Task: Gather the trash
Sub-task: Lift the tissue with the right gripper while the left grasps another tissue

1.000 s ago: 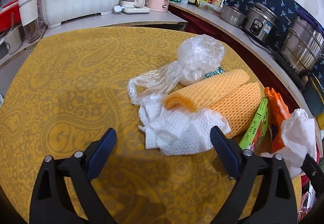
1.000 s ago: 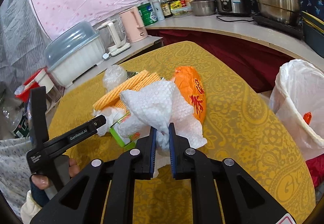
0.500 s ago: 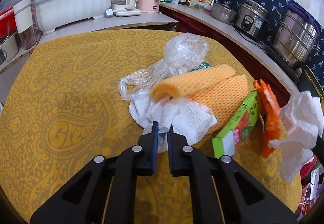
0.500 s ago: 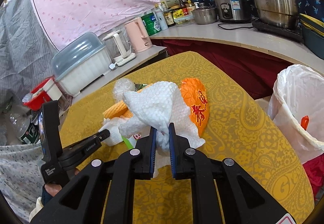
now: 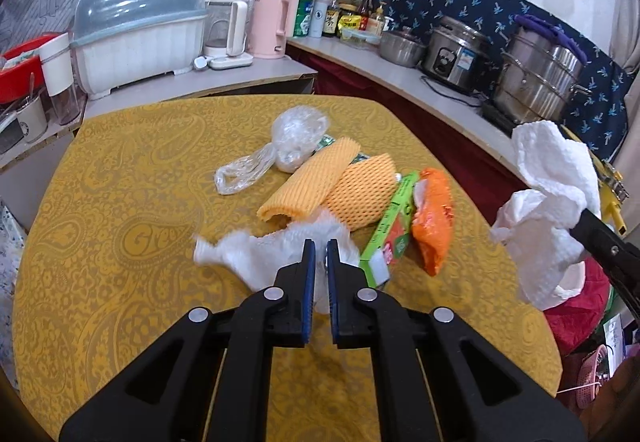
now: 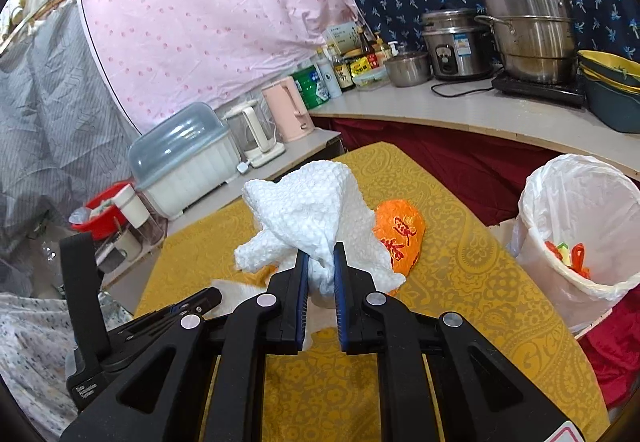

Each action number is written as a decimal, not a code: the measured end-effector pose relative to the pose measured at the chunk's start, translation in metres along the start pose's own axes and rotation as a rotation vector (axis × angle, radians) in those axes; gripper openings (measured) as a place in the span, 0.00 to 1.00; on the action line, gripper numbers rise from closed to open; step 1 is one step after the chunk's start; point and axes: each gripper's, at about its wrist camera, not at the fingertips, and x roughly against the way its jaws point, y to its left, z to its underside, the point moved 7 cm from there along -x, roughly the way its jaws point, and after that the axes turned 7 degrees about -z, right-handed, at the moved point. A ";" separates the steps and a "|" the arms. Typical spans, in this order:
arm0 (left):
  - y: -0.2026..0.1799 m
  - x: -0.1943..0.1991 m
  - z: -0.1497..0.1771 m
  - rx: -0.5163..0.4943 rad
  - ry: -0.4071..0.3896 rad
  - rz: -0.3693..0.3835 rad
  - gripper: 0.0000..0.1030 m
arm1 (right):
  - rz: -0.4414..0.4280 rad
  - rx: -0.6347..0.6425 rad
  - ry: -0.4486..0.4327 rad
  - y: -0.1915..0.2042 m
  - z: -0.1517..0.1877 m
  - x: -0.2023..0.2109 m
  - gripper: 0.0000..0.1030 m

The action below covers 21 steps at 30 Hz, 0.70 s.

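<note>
Left gripper (image 5: 319, 246) jaws closed since | paper towel (image 5: 276, 254) clamped between

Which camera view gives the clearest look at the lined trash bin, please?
The right wrist view: the trash bin stands beside the table, its white liner, open mouth and colourful scraps inside all visible. In the left wrist view it is not clearly visible.
</note>
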 end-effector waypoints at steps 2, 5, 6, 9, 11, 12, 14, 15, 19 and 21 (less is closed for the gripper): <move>-0.006 0.014 -0.001 0.000 -0.016 0.012 0.05 | -0.004 -0.006 -0.018 -0.001 -0.003 0.011 0.11; -0.017 0.030 -0.003 -0.008 -0.037 0.029 0.05 | -0.010 -0.018 -0.048 -0.003 -0.008 0.027 0.11; -0.020 0.034 -0.005 -0.012 -0.043 0.033 0.05 | -0.010 -0.020 -0.060 -0.006 -0.010 0.034 0.11; -0.036 0.048 -0.005 -0.034 -0.060 0.049 0.05 | -0.008 -0.033 -0.087 -0.013 -0.014 0.049 0.11; -0.048 0.056 -0.005 -0.046 -0.069 0.068 0.05 | -0.004 -0.042 -0.099 -0.019 -0.015 0.056 0.11; -0.052 0.059 -0.004 -0.049 -0.070 0.076 0.05 | 0.000 -0.049 -0.106 -0.024 -0.015 0.061 0.11; -0.058 0.064 -0.004 -0.057 -0.071 0.090 0.04 | 0.008 -0.060 -0.117 -0.032 -0.015 0.069 0.11; -0.061 0.065 -0.003 -0.059 -0.068 0.095 0.04 | 0.014 -0.068 -0.123 -0.037 -0.015 0.073 0.11; -0.052 0.052 0.008 -0.040 -0.014 0.074 0.05 | 0.038 -0.096 -0.131 -0.058 -0.013 0.083 0.11; -0.044 0.046 0.017 -0.025 0.011 0.063 0.05 | 0.049 -0.108 -0.129 -0.067 -0.009 0.085 0.11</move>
